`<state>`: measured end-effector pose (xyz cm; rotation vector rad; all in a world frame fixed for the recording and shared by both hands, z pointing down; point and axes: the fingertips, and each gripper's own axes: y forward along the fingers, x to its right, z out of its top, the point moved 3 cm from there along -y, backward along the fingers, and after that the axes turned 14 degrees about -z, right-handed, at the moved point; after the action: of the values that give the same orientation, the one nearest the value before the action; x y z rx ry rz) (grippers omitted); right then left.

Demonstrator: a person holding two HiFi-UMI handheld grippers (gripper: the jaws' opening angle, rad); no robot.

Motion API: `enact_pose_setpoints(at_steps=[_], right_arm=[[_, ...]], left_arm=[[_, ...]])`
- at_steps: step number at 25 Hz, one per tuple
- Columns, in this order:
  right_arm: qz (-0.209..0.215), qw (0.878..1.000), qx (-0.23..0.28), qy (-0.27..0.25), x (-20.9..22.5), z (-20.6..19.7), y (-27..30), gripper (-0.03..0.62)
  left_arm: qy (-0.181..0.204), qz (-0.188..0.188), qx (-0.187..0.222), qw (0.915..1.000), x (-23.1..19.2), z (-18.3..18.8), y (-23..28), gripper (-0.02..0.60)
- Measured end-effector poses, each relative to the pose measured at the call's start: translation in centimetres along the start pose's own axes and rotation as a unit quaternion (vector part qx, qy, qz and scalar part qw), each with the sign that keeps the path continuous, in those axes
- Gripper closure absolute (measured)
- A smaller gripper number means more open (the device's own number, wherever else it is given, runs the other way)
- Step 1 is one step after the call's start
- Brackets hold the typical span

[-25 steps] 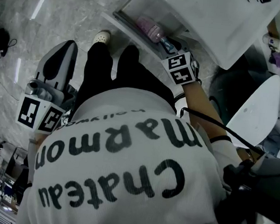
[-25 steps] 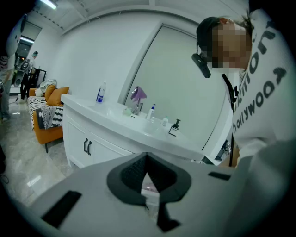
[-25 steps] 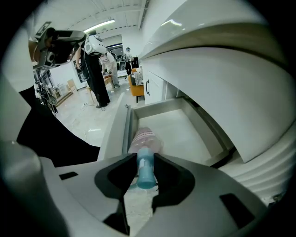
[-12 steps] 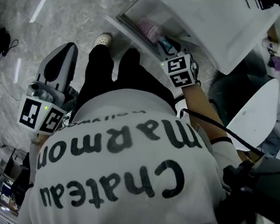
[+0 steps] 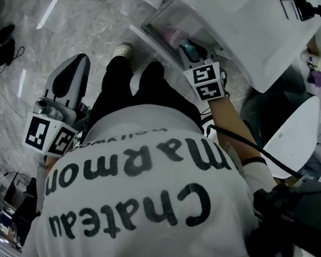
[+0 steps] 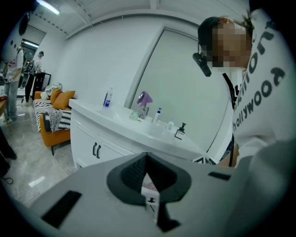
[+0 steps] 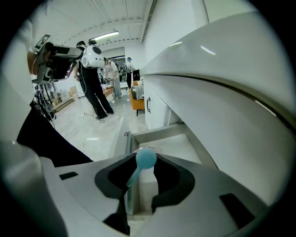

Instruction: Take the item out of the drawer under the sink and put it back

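Observation:
The drawer [image 5: 153, 23] under the white sink cabinet [image 5: 256, 32] stands pulled out. A pink item [image 5: 171, 35] lies in it. My right gripper [image 5: 190, 51] reaches over the drawer's near end, shut on a white pump bottle with a light-blue top [image 7: 146, 159]. In the right gripper view the bottle stands upright between the dark pads of the right gripper [image 7: 147, 166], above the drawer's floor [image 7: 178, 150]. My left gripper [image 5: 76, 65] hangs by the person's left side over the floor, jaws together and holding nothing. In its own view the left gripper [image 6: 147, 157] points at the cabinet [image 6: 115, 134].
Several bottles and a tap stand on the sink top [image 6: 152, 113]. An orange sofa [image 6: 55, 120] is at the far left. People [image 7: 95, 83] stand down the room. A white rounded seat [image 5: 297, 128] is at my right. The floor [image 5: 56, 34] is marble.
My right gripper has come up and back a little from the drawer with the bottle between its jaws. The left gripper has drifted slightly; its jaws stay together.

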<state>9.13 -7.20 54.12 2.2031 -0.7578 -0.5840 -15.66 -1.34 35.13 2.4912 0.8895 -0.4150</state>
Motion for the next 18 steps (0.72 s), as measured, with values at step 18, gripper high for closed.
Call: enact_pose_setpoints(at_steps=[18], right_arm=[[-0.030, 0.999, -0.001, 0.016, -1.3, 3.5, 1.4, 0.476]], left_arm=[[0.011, -0.005, -0.025, 0.9996, -3.1, 1.1, -2.4, 0.574]])
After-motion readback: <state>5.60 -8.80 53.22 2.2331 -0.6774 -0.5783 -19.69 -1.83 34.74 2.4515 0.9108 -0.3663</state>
